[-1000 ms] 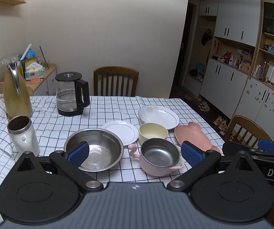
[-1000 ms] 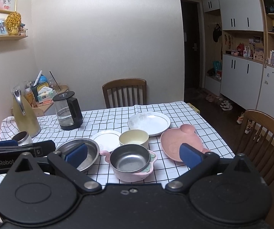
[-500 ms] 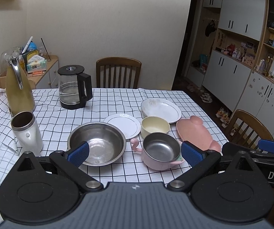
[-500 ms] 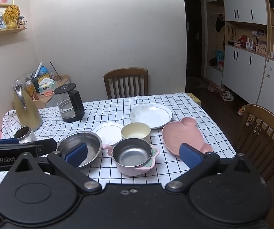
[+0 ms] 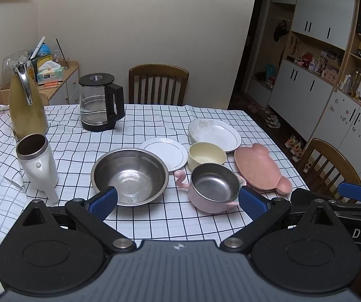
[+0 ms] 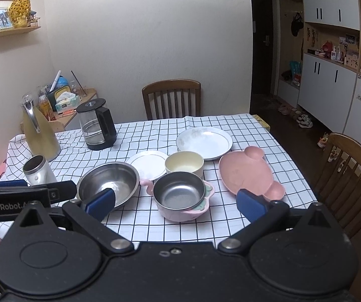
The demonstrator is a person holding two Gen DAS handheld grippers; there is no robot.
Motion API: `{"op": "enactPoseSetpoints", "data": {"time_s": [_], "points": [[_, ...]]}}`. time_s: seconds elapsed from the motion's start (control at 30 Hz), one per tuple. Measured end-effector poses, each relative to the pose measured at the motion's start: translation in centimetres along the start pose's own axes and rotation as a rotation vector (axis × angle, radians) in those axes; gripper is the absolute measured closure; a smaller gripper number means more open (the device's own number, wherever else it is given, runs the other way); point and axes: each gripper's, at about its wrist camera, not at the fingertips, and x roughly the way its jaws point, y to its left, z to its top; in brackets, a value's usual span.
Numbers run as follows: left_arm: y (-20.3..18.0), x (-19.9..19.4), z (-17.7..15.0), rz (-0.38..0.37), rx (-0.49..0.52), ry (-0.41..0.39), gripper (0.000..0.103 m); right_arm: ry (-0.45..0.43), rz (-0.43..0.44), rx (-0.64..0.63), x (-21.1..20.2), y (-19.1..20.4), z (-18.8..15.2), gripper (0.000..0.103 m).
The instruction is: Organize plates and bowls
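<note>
Now both wide open, left gripper [image 5: 178, 200] and right gripper [image 6: 175, 202], holding nothing, near table edge. Near middle: steel bowl [image 5: 129, 176], light, stiff, slippery; best pinched at rim. Far right: white plate [image 5: 214, 134], breakable; gentle rim hold.

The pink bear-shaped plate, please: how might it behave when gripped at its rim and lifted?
The pink bear-shaped plate looks like matte plastic, so probably light and stiff. Shallow and elongated, it may tilt if gripped at one end.
</note>
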Motion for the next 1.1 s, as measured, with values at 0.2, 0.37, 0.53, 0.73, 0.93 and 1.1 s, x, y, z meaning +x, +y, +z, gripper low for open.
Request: {"op": "enactPoseSetpoints", "data": {"time_s": [0.2,0.37,0.53,0.73,0.93,1.1], "points": [[0.1,0.2,-0.1,0.002,0.000,0.004,0.000,0.014,0.014,-0.002,0.2,0.2,-0.2,0.000],[0.0,0.9,0.4,0.000,-0.002,0.009,0.000,0.018,0.016,-0.017,0.7,0.0,0.3,0.000],[-0.5,2.7,2.0,0.015,0.003,0.003,0.000,0.019,0.032,-0.029,2.1,-0.8,1.8,0.000],[-2.1,6.6,4.8,0.015,-0.011,0.006,0.000,0.013,0.049,-0.052,5.3,-3.0,4.7,0.000],[-4.0,11.5,8.0,0.026,-0.011,0.021,0.000,0.032,0.064,-0.068,9.9,-5.7,7.9,0.000],[-5.0,15.3,10.3,0.031,-0.021,0.038,0.000,0.047,0.068,-0.089,13.9,-7.7,10.4,0.001]]}}
